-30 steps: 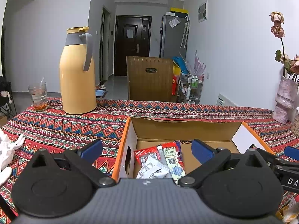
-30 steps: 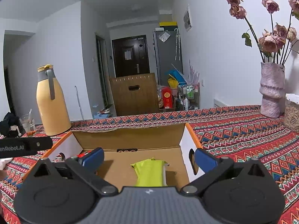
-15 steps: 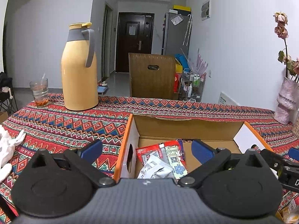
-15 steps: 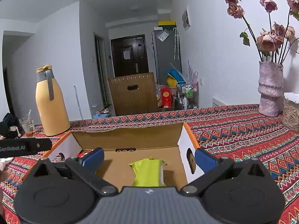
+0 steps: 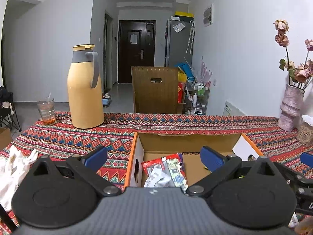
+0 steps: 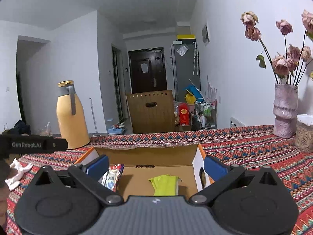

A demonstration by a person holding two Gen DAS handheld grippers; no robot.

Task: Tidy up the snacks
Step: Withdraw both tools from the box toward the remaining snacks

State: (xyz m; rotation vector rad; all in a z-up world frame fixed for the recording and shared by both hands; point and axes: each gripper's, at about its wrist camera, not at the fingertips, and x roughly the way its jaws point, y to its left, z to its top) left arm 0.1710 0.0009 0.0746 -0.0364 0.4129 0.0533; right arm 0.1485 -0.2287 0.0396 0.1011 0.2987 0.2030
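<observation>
An open cardboard box with orange edges sits on the patterned tablecloth. Red, white and blue snack packets lie at its left side. A lime-green packet lies on the box floor toward the right. My left gripper hovers open over the box's left part, nothing between its blue pads. My right gripper is open above the box with the green packet below it, nothing held. Part of the right gripper shows at the left wrist view's right edge.
A yellow thermos jug and a glass stand at the back left. A pink vase of dried roses and a jar stand at the right. White cloth lies at the left. A brown chair back is beyond the table.
Both grippers have pulled back and risen a little, so the box sits lower and smaller in view. Both stay open; the packets have not moved.
</observation>
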